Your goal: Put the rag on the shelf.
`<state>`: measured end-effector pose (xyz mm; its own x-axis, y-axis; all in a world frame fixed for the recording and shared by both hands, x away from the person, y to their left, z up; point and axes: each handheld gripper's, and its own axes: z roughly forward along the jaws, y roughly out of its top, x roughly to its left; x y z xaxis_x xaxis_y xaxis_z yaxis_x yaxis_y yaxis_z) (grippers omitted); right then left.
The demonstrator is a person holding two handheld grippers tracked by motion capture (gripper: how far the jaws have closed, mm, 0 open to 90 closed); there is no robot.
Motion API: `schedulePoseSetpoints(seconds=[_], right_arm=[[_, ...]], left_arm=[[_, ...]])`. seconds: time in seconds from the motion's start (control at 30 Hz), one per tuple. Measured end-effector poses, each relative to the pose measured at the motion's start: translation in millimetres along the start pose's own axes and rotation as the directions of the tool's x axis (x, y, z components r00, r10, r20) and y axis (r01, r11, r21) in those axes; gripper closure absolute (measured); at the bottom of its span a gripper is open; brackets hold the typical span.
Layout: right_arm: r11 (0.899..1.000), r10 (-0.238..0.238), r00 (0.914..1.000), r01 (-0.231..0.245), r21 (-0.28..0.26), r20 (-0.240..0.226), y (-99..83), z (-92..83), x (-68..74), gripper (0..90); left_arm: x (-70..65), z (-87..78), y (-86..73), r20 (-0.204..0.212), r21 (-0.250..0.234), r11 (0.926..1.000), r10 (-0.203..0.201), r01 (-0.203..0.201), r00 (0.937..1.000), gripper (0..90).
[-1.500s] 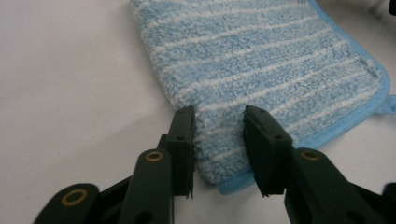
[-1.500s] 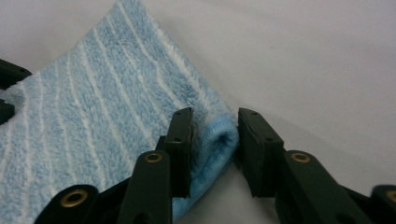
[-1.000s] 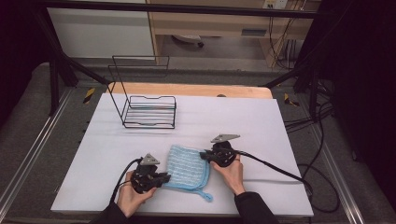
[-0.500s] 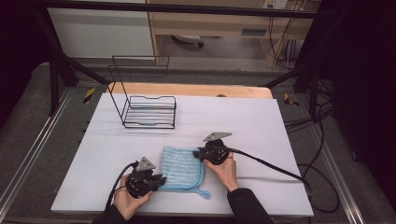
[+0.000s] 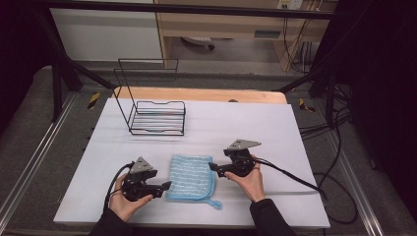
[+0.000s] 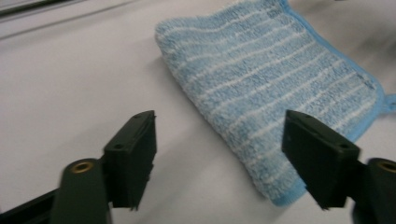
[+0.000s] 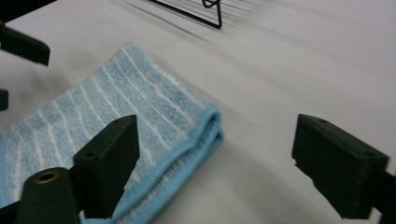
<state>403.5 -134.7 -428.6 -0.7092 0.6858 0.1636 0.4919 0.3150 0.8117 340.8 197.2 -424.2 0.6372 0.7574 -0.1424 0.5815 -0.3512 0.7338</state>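
Observation:
A folded blue cloth with white stripes [image 5: 191,177] lies flat on the white table [image 5: 255,123], a loop at its near right corner. My left gripper [image 5: 166,187] rests just off the cloth's left edge, and its jaws have just been opening. In the left gripper view the left gripper [image 6: 219,135] is open, with the cloth [image 6: 275,84] ahead and untouched. My right gripper [image 5: 212,168] sits at the cloth's far right corner, its jaws also just opened. In the right gripper view the right gripper [image 7: 215,135] stands open around the corner of the cloth [image 7: 107,112] without pressing on it.
A black wire rack [image 5: 157,118] stands at the table's back left, and its base [image 7: 205,11] shows in the right gripper view. A wooden board [image 5: 196,94] runs along the far edge. Cables [image 5: 324,147] hang off the right side.
Both grippers opened and let go of the cloth, then drew back a little from its edges. The cloth went from tilted and held to lying flat and folded.

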Motion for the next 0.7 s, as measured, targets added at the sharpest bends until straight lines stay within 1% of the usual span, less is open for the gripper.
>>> schedulePoseSetpoints(seconds=[0.07, 0.17, 0.23, 0.3, 0.37, 0.53, 0.57, 0.7], right_arm=[[1.0, -0.004, 1.0, 0.004, 0.008, 0.009, -4.1, -4.7, -1.8, 9.2], [1.0, -0.002, 1.0, 0.002, 0.017, 0.002, -11.5, -11.2, -2.9, 6.4], [1.0, 0.004, 1.0, -0.004, 0.018, 0.0, -16.3, -14.9, -3.0, 5.2], [1.0, 0.008, 0.9999, -0.008, 0.018, -0.009, -20.8, -18.7, -2.6, 4.3], [1.0, 0.026, 0.9996, -0.026, 0.013, -0.013, -27.2, -24.0, -3.1, 3.8], [0.999, 0.037, 0.9992, -0.036, 0.005, -0.017, -31.6, -30.6, -4.6, 4.0], [0.999, 0.045, 0.9989, -0.045, 0.005, -0.014, -32.2, -31.9, -4.2, 4.0], [1.0, 0.029, 0.9996, -0.029, 0.006, -0.006, -33.7, -32.8, -3.9, 3.9]], left_arm=[[2.6, 0.8, 3.4, -0.004, 0.009, 0.9999, 0.009, -0.009, 1.0, 18.2], [5.0, 3.5, 8.8, -0.012, 0.016, 0.9996, 0.024, -0.024, 0.9996, 11.2], [6.5, 4.4, 12.9, -0.013, 0.016, 0.9994, 0.03, -0.03, 0.9995, 8.5], [7.6, 5.2, 17.3, -0.014, 0.009, 0.9994, 0.034, -0.034, 0.9993, 7.9], [8.3, 6.0, 22.1, -0.014, 0.0, 0.9991, 0.043, -0.043, 0.999, 7.4], [13.2, 12.2, 38.5, -0.007, -0.003, 0.9993, 0.038, -0.038, 0.9993, 8.7], [14.8, 14.0, 42.1, -0.002, -0.004, 0.9994, 0.035, -0.035, 0.9994, 9.5], [22.2, 25.3, 55.1, 0.004, -0.007, 1.0, -0.003, 0.003, 1.0, 13.6]])
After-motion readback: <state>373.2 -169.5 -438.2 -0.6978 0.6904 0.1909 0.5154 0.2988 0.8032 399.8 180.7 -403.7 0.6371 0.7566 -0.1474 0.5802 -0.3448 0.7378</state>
